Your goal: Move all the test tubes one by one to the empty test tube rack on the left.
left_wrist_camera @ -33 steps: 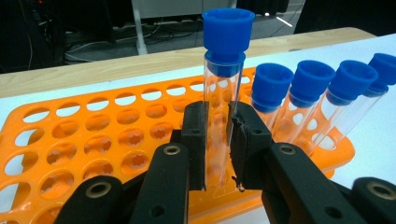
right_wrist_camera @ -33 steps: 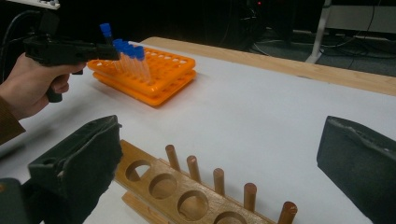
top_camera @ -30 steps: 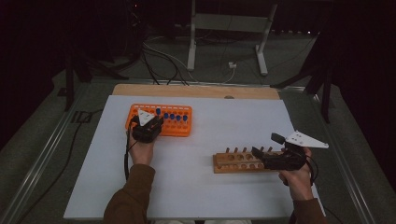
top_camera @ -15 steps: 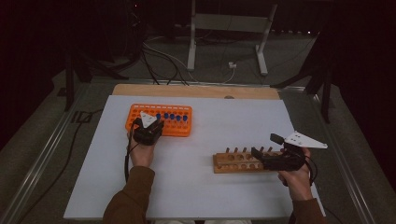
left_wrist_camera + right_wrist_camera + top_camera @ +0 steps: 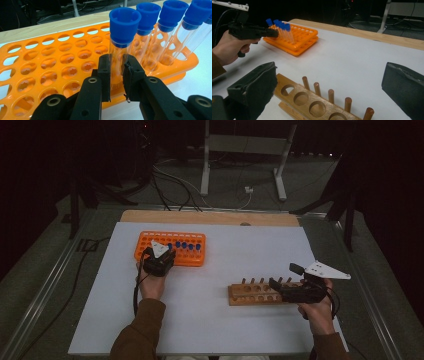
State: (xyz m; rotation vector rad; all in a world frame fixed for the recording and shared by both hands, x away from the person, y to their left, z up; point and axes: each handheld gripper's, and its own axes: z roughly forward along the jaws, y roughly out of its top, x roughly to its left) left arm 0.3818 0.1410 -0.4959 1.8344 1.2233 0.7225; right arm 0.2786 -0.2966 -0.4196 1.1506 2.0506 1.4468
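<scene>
Blue-capped tube (image 5: 121, 40) is clamped by the closed left gripper (image 5: 116, 75) in the orange rack (image 5: 50, 72), at its near edge; the right gripper (image 5: 329, 87), wide open and empty, is held over the wooden rack (image 5: 312, 102), well apart from the orange rack.

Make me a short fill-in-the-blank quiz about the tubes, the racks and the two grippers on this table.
1. The left gripper is closed on a clear tube with a ____ cap.
2. That tube stands in the ____ rack.
3. The right gripper, jaws wide apart, is at the ____ rack.
Missing words: blue; orange; wooden
</scene>
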